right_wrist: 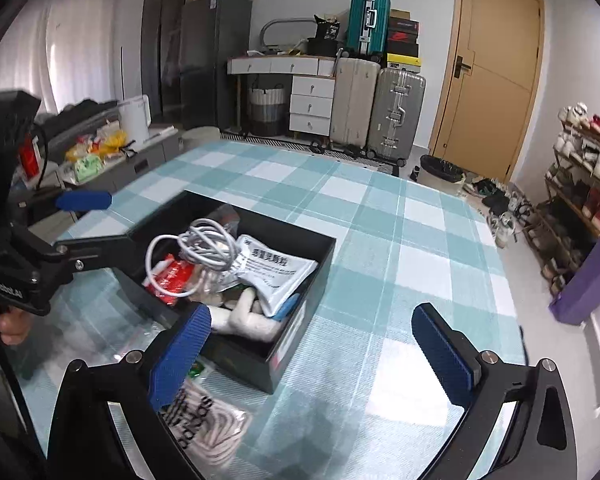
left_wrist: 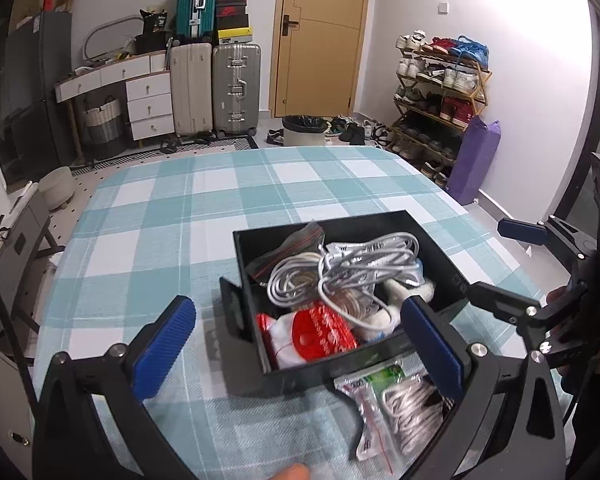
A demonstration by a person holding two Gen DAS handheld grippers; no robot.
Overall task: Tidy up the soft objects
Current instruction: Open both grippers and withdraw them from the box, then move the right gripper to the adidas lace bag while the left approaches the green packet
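Observation:
A black open box (left_wrist: 440, 236) (right_wrist: 300, 344) sits on the teal checked tablecloth (left_wrist: 180, 208) (right_wrist: 400, 240). It holds coiled white cables (left_wrist: 340, 276) (right_wrist: 204, 240), a red packet (left_wrist: 320, 332) (right_wrist: 172, 276), a silver sachet (right_wrist: 272, 272) and a white soft item (right_wrist: 248, 320). A clear zip bag with white cord (left_wrist: 404, 404) (right_wrist: 204, 420) lies on the cloth in front of the box. My left gripper (left_wrist: 300, 348) is open and empty, over the box's near side. My right gripper (right_wrist: 312, 352) is open and empty, at the box's near right corner.
The table edge curves round at the far side. Beyond it stand suitcases (left_wrist: 216, 84), a white drawer unit (left_wrist: 148, 104), a bin (left_wrist: 302, 130), a shoe rack (left_wrist: 440, 92) and a door (left_wrist: 320, 36). A cluttered side table (right_wrist: 100, 152) stands to the left.

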